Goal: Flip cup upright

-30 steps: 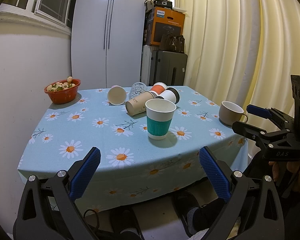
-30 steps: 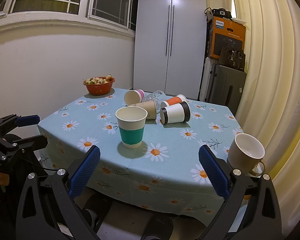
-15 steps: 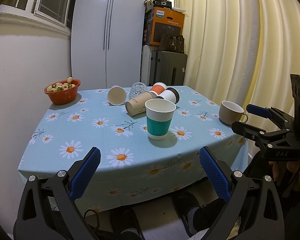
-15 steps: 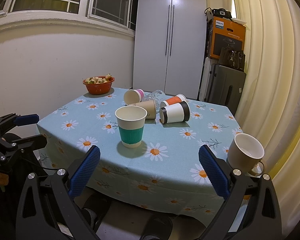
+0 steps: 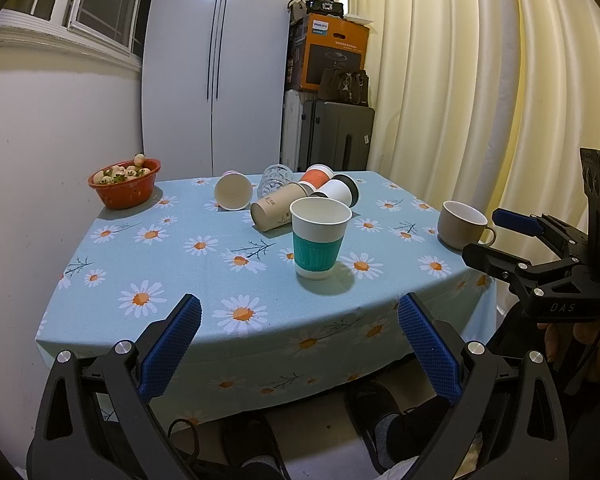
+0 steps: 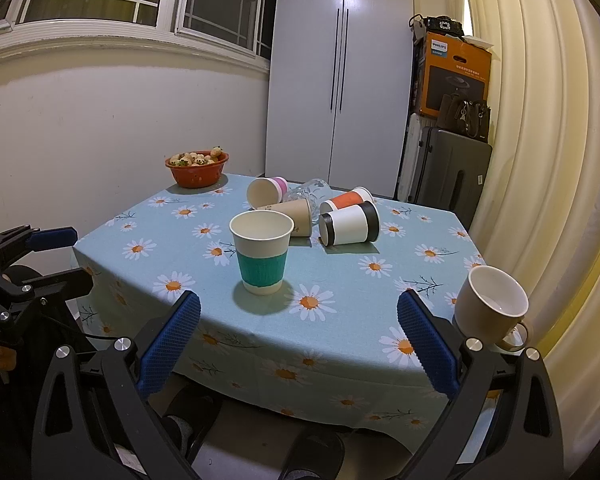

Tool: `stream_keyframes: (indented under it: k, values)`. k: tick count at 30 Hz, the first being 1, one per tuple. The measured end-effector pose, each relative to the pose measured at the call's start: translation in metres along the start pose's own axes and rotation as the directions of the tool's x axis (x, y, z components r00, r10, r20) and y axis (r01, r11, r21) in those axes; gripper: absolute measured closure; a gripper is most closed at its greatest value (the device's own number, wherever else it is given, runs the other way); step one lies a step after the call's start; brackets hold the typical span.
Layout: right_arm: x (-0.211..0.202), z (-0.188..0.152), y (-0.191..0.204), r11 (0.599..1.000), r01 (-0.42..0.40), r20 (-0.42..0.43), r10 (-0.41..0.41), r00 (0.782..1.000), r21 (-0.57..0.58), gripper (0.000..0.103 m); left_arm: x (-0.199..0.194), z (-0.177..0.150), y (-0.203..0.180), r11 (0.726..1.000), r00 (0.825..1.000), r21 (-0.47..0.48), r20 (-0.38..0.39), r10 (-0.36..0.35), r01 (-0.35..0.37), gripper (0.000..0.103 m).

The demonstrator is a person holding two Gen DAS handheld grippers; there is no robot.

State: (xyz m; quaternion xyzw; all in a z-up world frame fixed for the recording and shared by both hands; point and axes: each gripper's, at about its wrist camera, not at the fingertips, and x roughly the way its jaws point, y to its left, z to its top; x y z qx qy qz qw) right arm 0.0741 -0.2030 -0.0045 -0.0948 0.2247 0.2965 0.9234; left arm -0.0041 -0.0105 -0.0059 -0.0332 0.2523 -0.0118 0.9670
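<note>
A teal-banded paper cup point(image 5: 319, 240) point(image 6: 261, 255) stands upright near the table's front. Behind it several cups lie on their sides: a brown one point(image 5: 274, 211) point(image 6: 296, 216), a white-and-black one point(image 6: 350, 224) point(image 5: 337, 192), an orange one point(image 6: 348, 200) point(image 5: 317, 175), a pink-banded one point(image 6: 266, 192) point(image 5: 233, 191) and a clear glass point(image 5: 275, 178) point(image 6: 310, 191). My left gripper point(image 5: 298, 344) is open and empty off the table's front edge. My right gripper point(image 6: 298, 340) is open and empty, also short of the table.
A beige mug point(image 6: 492, 308) point(image 5: 462, 224) stands upright at the table's right edge. A red bowl of fruit point(image 5: 125, 182) point(image 6: 197, 168) sits at the back left. The table has a daisy tablecloth point(image 5: 172, 256). A curtain hangs at the right; suitcases and a wardrobe stand behind.
</note>
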Motion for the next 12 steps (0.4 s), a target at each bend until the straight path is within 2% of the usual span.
stream_keyframes:
  k: [12]
  values:
    - [0.0002, 0.0001, 0.0002, 1.0, 0.0, 0.0, 0.0, 1.0, -0.001, 0.005, -0.001, -0.0008, 0.0001, 1.0, 1.0, 0.001, 0.001, -0.001, 0.001, 0.007]
